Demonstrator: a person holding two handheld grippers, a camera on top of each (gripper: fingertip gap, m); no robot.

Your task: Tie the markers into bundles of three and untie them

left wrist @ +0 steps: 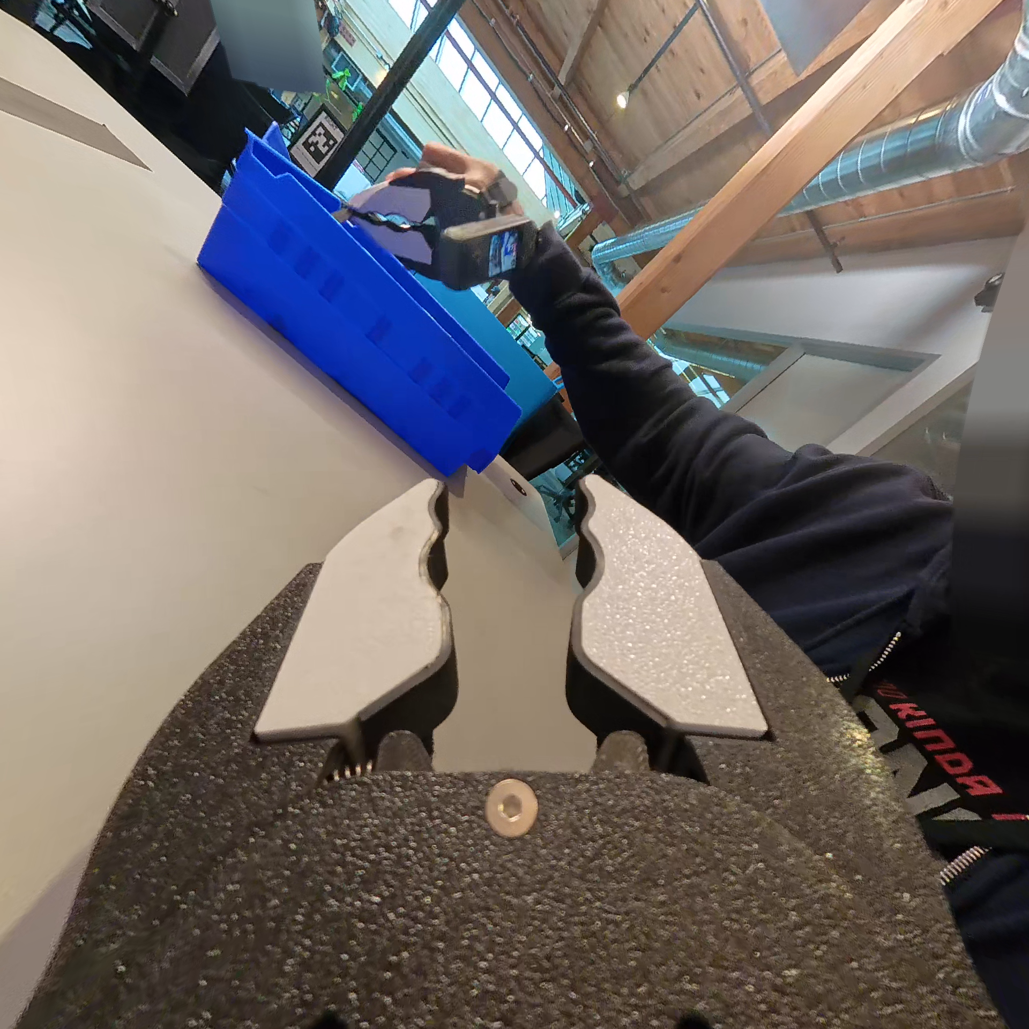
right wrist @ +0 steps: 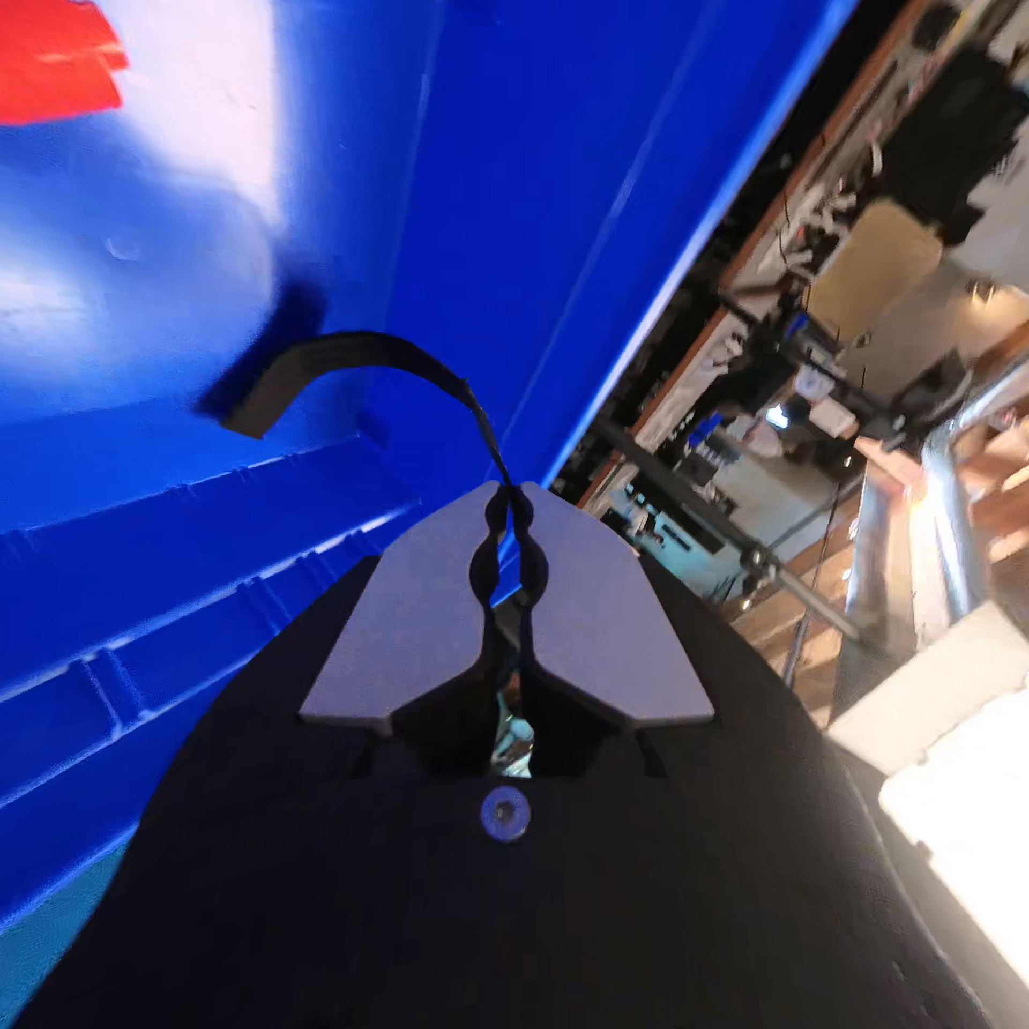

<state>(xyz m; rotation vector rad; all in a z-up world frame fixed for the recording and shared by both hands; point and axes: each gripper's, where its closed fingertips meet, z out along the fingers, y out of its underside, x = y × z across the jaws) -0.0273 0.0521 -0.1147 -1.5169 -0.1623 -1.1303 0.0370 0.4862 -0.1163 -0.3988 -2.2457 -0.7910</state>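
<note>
I see the white table carrying a blue bin near its far edge. My left gripper hangs low over the table, fingers spread with nothing between them. My right gripper is at the bin's rim, fingers pinched on a black strap that arcs toward the bin wall. A blurred red and white shape inside may be a marker; I cannot tell.
</note>
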